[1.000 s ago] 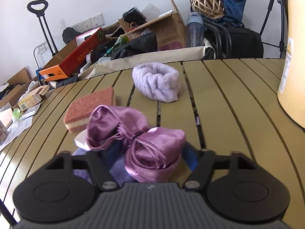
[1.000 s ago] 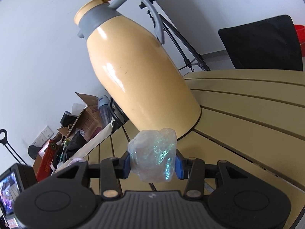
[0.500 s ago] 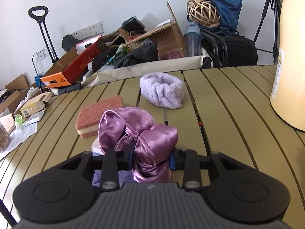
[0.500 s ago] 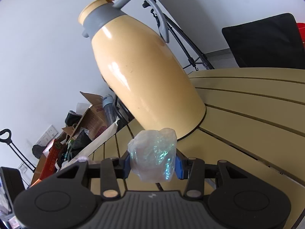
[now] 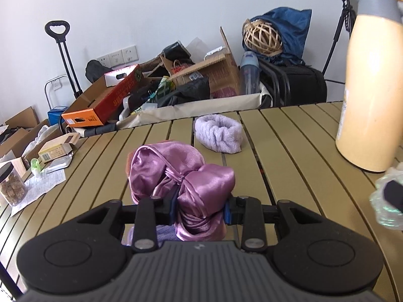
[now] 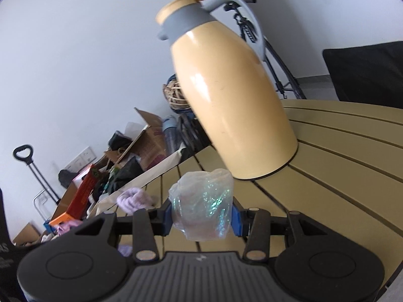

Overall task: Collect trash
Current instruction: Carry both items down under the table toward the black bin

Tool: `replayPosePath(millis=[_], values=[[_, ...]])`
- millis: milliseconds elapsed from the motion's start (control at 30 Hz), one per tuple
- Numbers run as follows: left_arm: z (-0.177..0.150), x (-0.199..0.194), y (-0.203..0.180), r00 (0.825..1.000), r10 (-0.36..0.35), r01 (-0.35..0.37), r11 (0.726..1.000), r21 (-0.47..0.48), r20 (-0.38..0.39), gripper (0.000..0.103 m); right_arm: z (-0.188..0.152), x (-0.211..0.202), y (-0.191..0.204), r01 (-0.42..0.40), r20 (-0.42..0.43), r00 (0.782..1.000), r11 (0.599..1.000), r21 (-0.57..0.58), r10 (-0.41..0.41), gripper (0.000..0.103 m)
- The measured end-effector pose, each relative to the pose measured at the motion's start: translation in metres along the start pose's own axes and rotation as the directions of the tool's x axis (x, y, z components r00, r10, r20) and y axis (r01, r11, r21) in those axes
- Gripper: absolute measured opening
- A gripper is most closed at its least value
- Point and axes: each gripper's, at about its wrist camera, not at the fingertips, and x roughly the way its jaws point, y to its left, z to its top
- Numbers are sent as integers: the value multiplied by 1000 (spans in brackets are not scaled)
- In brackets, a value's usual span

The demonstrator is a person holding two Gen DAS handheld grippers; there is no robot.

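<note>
My left hand-held gripper [image 5: 199, 207]: clamped on purple satin bundle [image 5: 181, 176]. My right hand-held gripper [image 6: 201, 215]: clamped on crumpled plastic wrap [image 6: 201, 205]. Both picked, not binned; lilac band [image 5: 218, 136] left on bench [image 5: 289, 151].

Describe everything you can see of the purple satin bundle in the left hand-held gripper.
The purple satin bundle is shiny, crumpled fabric, cinched at its middle by a thin cord of the same colour so it puffs into two lobes like a bow. The left hand-held gripper is shut on its lower part, blue pads pressing both sides. It appears raised above the slatted table, with nothing else visibly touching it.
</note>
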Motion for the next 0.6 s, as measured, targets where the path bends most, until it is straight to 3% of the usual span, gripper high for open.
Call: replayPosePath(millis=[600], values=[[-45,-114,61,989,-120,122,992,-16,92,33,-14,-100,24,-81,79,992,972,-221,101,43]])
